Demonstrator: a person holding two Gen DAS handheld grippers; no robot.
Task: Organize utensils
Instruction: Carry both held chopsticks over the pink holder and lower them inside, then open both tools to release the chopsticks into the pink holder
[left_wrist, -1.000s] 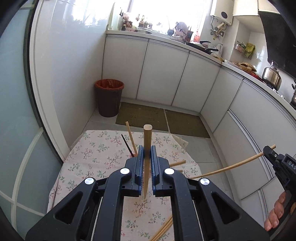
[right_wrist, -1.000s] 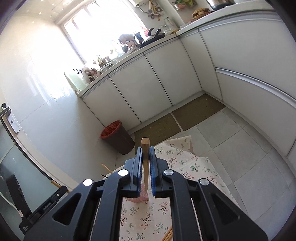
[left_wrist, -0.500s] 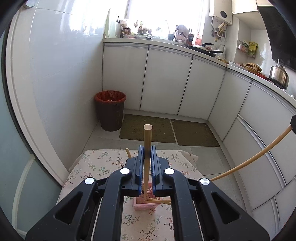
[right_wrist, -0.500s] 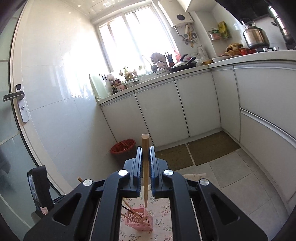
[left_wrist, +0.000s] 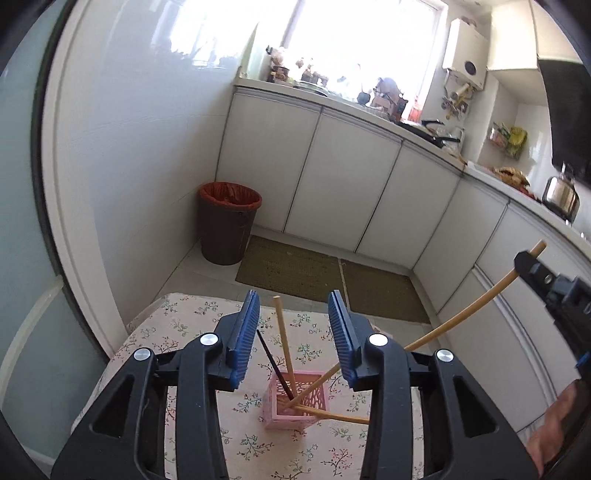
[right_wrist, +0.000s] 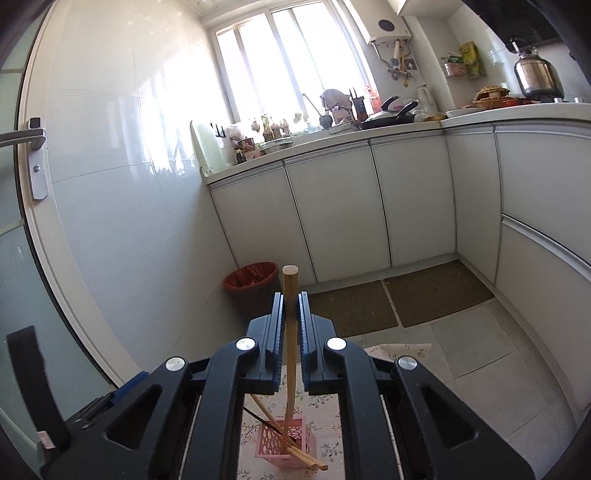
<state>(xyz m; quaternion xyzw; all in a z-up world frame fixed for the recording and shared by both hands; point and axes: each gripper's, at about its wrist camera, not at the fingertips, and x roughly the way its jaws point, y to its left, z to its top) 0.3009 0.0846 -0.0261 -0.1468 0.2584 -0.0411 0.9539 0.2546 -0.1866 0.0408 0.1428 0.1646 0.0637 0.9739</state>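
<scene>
A small pink lattice basket (left_wrist: 295, 404) stands on the floral tablecloth (left_wrist: 184, 325); it also shows in the right wrist view (right_wrist: 286, 443). It holds a wooden chopstick (left_wrist: 283, 339), a black chopstick (left_wrist: 271, 365) and another wooden chopstick lying low (left_wrist: 332, 415). My left gripper (left_wrist: 293, 332) is open and empty above the basket. My right gripper (right_wrist: 290, 332) is shut on a wooden chopstick (right_wrist: 290, 295), whose lower end reaches into the basket. That chopstick shows in the left wrist view (left_wrist: 472, 306) slanting in from the right.
A brown bin with a red liner (left_wrist: 227, 225) stands on the floor by the wall. White cabinets (left_wrist: 369, 192) run along the back and right. Two floor mats (left_wrist: 291, 267) lie beyond the table. A door with a handle (right_wrist: 33, 155) is at left.
My left gripper has opened and let go of its wooden chopstick, which now stands in the basket. My right gripper has brought its chopstick's lower end into the basket.
</scene>
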